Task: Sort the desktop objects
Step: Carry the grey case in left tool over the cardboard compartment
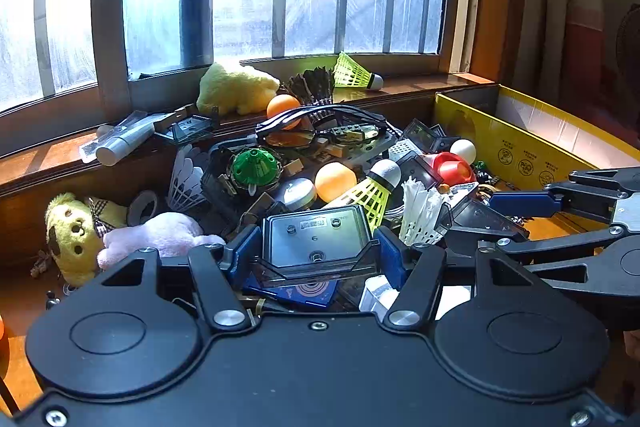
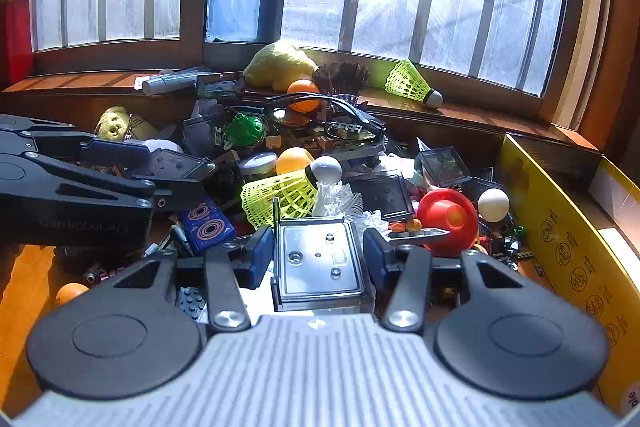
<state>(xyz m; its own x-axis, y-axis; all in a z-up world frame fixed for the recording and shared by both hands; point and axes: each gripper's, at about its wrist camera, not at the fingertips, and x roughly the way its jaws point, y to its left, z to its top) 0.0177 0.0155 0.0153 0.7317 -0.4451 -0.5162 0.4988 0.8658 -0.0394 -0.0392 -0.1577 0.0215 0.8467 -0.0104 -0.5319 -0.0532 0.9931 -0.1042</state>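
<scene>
We are gripping a clear plastic display case (image 1: 316, 241) in the left claw (image 1: 314, 253), its blue fingers pressing both sides. Our right claw (image 2: 318, 253) is clamping a second clear case (image 2: 320, 259) the same way. Both cases are sitting above the toy pile on the tabletop (image 2: 24, 291). Beyond, a neon-yellow shuttlecock (image 2: 280, 195) is lying beside an orange ping-pong ball (image 2: 292, 159), with a yellow cardboard box (image 2: 568, 239) standing rightward.

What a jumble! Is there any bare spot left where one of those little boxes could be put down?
Bare wood shows on the windowsill left of the grey tube, and again right of the green shuttlecock. The desk corner beside the orange ball is also open. The middle pile around the glasses is packed.
</scene>
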